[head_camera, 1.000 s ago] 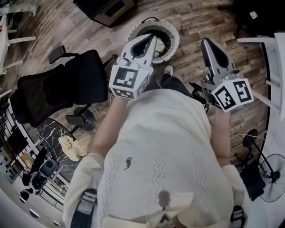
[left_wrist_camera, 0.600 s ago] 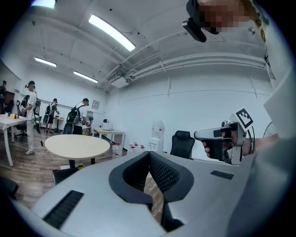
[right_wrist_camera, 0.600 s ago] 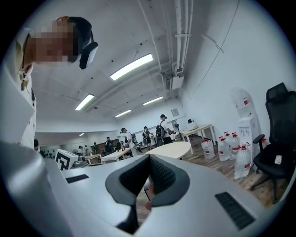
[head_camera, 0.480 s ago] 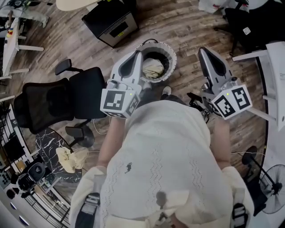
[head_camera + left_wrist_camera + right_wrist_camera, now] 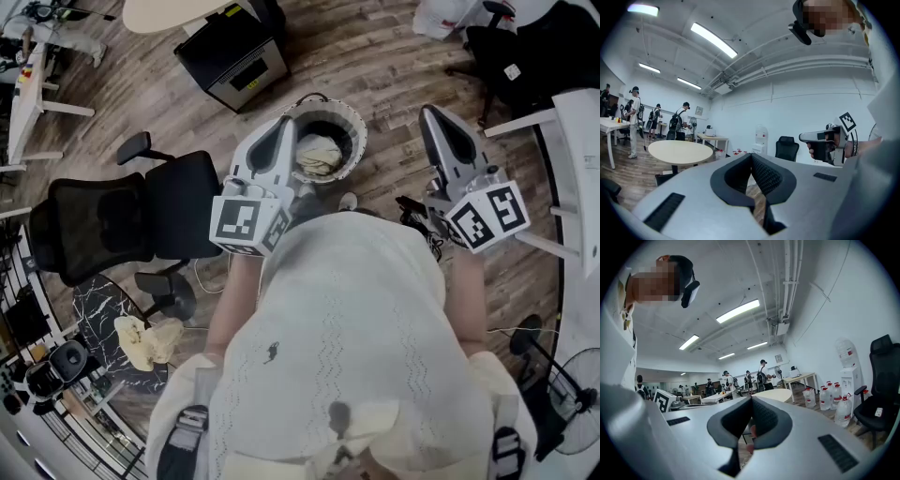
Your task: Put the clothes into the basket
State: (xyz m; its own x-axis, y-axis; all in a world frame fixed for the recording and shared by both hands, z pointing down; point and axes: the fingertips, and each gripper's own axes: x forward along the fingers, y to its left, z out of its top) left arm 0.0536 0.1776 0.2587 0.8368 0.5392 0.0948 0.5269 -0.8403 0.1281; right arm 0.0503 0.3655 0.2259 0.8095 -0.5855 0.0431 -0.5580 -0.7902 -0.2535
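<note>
Head view: the basket [image 5: 359, 122] stands upright on the wooden floor, with its round mouth facing up, just ahead of the person's feet. 1 pale cloth [image 5: 319, 155] lies inside it as a crumpled heap; I cannot tell its long side. The left tongs [image 5: 284, 125] point away from the person and cover the basket's left rim in this view. The right tongs [image 5: 432, 114] are to the right of the basket, apart from it. A black chair [image 5: 122, 211] stands left of the basket and a black box [image 5: 234, 56] behind it. More pale cloth [image 5: 145, 337] lies at lower left on a dark marble top.

Left gripper view: the left tongs [image 5: 751, 157] are pressed together, with nothing between them. Beyond them are a round table [image 5: 679, 151] and the right tongs [image 5: 824, 138] in a hand.

Right gripper view: the right tongs [image 5: 751, 400] are also pressed together and empty. Water bottles [image 5: 836, 404] stand at right on the floor.
</note>
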